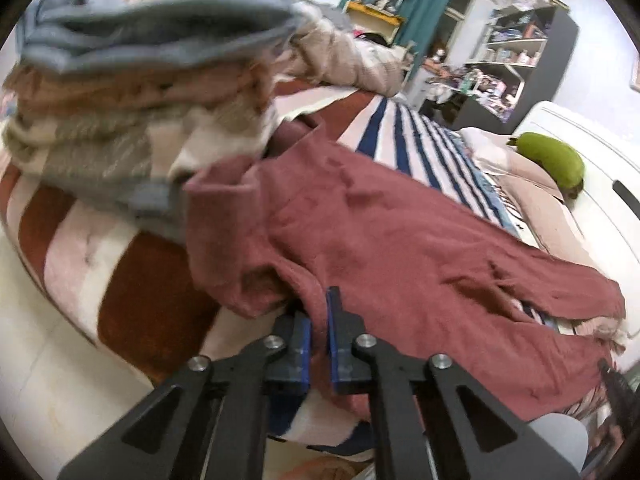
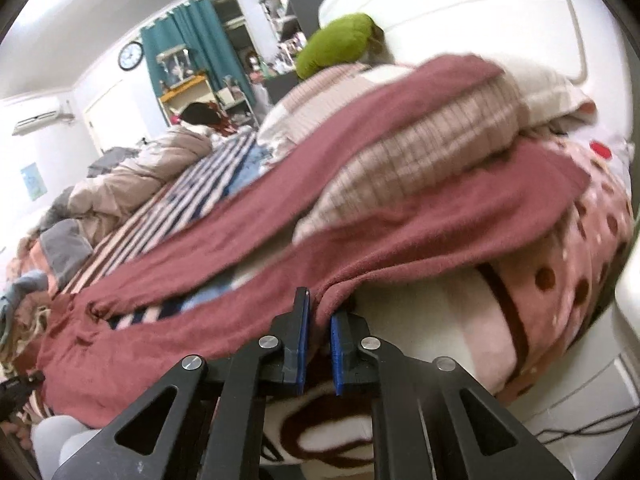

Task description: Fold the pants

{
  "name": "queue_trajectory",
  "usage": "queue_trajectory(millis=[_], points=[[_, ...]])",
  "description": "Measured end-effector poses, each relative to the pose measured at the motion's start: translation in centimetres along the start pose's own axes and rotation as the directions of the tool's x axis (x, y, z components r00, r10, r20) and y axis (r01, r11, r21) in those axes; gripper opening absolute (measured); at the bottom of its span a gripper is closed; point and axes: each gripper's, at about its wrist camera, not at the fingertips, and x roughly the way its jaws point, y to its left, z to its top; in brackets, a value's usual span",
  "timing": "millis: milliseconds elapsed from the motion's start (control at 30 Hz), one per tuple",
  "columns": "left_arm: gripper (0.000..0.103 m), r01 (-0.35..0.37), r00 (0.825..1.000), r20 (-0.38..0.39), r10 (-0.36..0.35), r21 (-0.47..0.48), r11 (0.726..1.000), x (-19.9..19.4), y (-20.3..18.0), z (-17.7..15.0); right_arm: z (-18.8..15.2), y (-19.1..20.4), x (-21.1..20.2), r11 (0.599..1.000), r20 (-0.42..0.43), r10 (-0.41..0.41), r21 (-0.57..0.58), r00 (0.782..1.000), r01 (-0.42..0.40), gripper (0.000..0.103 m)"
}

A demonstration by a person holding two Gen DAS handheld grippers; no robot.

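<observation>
Dusty-red soft fleece pants (image 1: pixel 380 240) lie spread out along a bed covered with a brown, pink and white striped plush blanket (image 1: pixel 92 264), waist end at the left, legs running off to the right over a navy-and-white striped sheet (image 1: pixel 420 148). Left gripper (image 1: pixel 318 312), black with blue pads, is clenched on the near edge of the pants at the waist end; fabric sits bunched between the two pads. Right gripper (image 2: pixel 318 308), same build, is clamped on the near edge of the near leg, cloth pinched between its pads and draped down over them. In the right wrist view the two legs split apart, with a beige ribbed pillow (image 2: pixel 424 152) showing between them. Stack of folded clothes, grey on top of tan and beige (image 1: pixel 140 80), sits just beside the waist end, far-left, blurred. Green plush toy (image 1: pixel 552 156) lies far right by the white headboard (image 1: pixel 592 152). Teal curtain (image 1: pixel 424 4) in the far background.
</observation>
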Motion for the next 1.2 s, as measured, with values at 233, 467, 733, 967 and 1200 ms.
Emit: queue_trajectory(millis=[233, 467, 733, 967, 1200], points=[[0.003, 0.021, 0.997, 0.076, -0.026, 0.07, 0.997, -1.7, -1.7, 3.3, 3.2, 1.2, -0.5, 0.997, 0.053, 0.041, -0.063, 0.998, -0.037, 0.003], [0.003, 0.02, 0.991, 0.129, -0.036, 0.124, 0.992, -2.3, -3.0, 6.6, 7.6, 3.1, 0.6, 0.984, 0.051, 0.084, -0.16, 0.995, -0.075, 0.002], [0.003, 0.002, 0.986, 0.161, -0.032, 0.185, 0.983, -0.3, -5.6, 10.6, 12.4, 5.2, 3.9, 0.966, 0.029, 0.065, -0.251, 0.997, -0.056, 0.001], [0.003, -0.015, 0.989, 0.144, -0.019, 0.228, 0.974, 4.1, -7.5, 13.8, 15.3, 6.3, 8.6, 0.95, -0.023, 0.024, -0.31, 0.999, -0.03, 0.001], [0.003, -0.044, 0.994, 0.104, 0.019, 0.252, 0.967, 10.3, -8.1, 15.7, 16.9, 6.8, 14.0, 0.932, -0.087, -0.054, -0.363, 0.995, 0.019, 0.001]])
